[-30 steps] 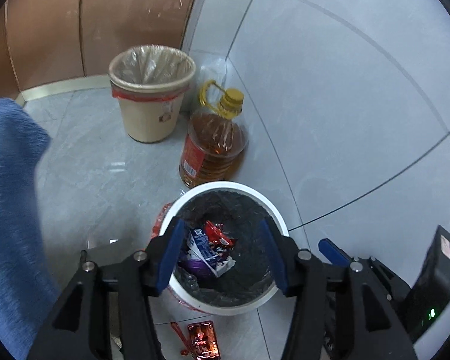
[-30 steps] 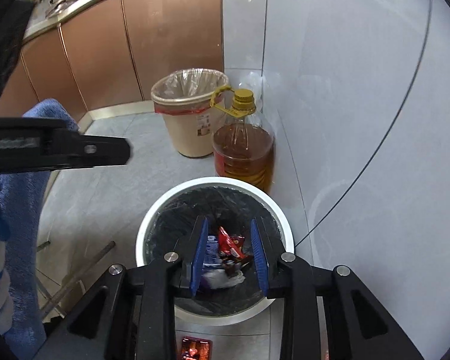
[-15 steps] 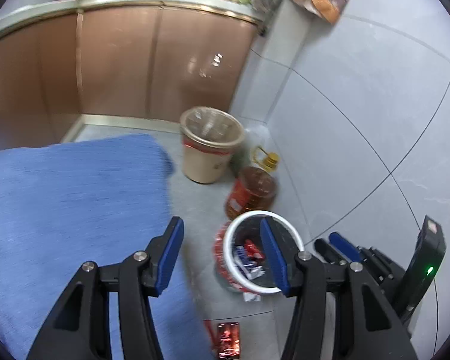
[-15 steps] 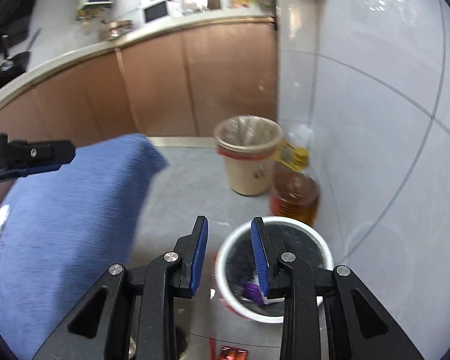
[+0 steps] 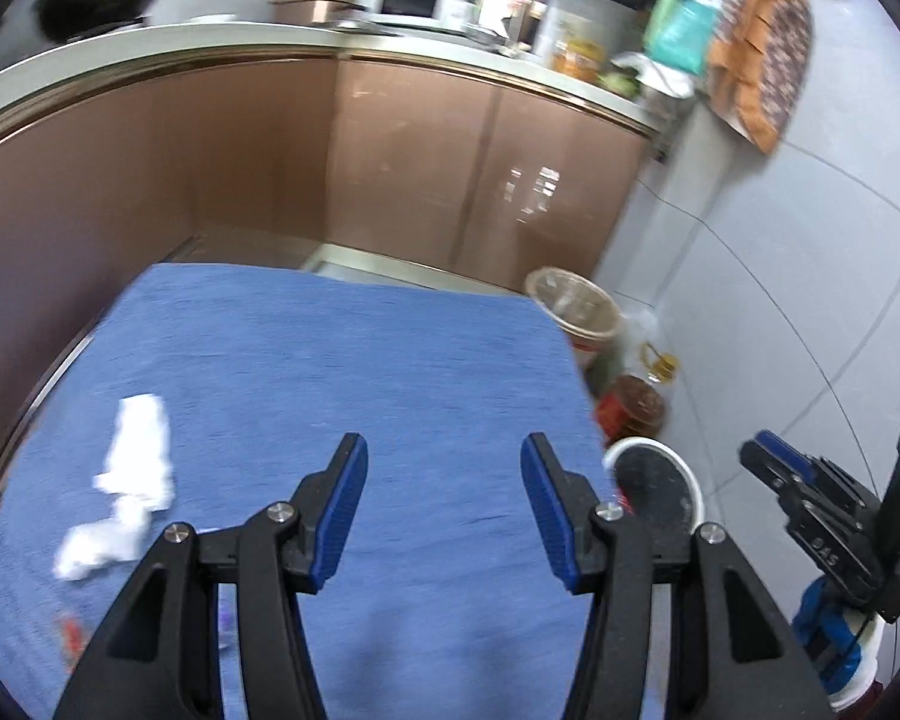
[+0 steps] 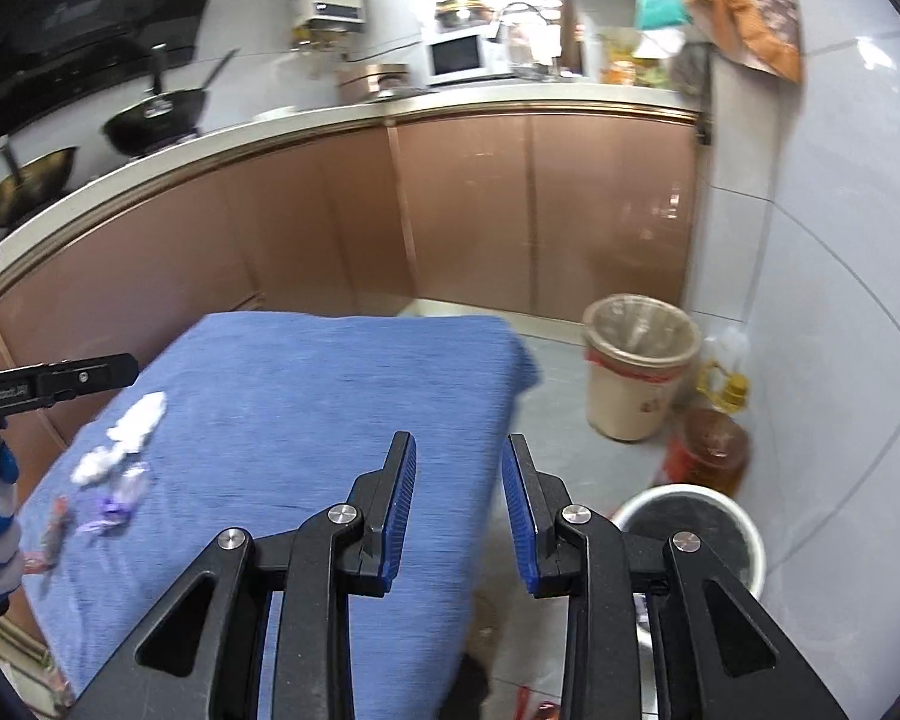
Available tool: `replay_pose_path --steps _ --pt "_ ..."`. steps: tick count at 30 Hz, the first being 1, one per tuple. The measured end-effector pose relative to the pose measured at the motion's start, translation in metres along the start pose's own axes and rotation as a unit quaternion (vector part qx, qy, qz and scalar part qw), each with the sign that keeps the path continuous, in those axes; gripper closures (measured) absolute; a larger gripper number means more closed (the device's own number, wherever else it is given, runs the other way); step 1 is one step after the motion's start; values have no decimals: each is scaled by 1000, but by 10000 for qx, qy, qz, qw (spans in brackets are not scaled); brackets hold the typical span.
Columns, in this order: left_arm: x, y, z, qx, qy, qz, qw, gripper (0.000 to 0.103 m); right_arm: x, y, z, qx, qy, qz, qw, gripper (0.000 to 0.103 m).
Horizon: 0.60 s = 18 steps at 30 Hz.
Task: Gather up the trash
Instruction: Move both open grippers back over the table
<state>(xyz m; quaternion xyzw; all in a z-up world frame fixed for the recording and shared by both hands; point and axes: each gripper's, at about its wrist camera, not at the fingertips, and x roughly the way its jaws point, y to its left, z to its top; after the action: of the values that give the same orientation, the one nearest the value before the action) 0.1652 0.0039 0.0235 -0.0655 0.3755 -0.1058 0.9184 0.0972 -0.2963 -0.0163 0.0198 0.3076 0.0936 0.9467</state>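
Crumpled white tissues (image 5: pixel 132 468) lie at the left of a table under a blue cloth (image 5: pixel 342 372); they also show in the right wrist view (image 6: pixel 129 426), with a purple wrapper (image 6: pixel 114 501) and a red wrapper (image 6: pixel 54 531) beside them. My left gripper (image 5: pixel 444 501) is open and empty above the cloth, right of the tissues. My right gripper (image 6: pixel 459 498) is open and empty over the cloth's right edge. A white bin with a black liner (image 6: pixel 690 531) stands on the floor at the right, also seen in the left wrist view (image 5: pixel 657 477).
A beige lined bin (image 6: pixel 636 378) and an oil bottle (image 6: pixel 711 444) stand by the tiled wall. Brown kitchen cabinets (image 6: pixel 450 210) run behind the table. A red wrapper (image 6: pixel 534 705) lies on the floor by the white bin.
Both grippers have risen from above the white bin and swung left over the blue-covered table. The tissues and wrappers have come into view. Both stay open.
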Motion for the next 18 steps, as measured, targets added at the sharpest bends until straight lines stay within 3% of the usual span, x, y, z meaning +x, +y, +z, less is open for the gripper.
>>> replay_pose_path --steps 6,10,18 --pt "-34 77 -9 -285 -131 401 9987 52 8 61 3 -227 140 552 9981 73" --pt "-43 130 -16 -566 -19 554 9969 52 17 94 3 -291 287 898 9951 73" --pt "-9 205 -15 -954 549 458 9929 52 65 165 -9 -359 948 1760 9791 73"
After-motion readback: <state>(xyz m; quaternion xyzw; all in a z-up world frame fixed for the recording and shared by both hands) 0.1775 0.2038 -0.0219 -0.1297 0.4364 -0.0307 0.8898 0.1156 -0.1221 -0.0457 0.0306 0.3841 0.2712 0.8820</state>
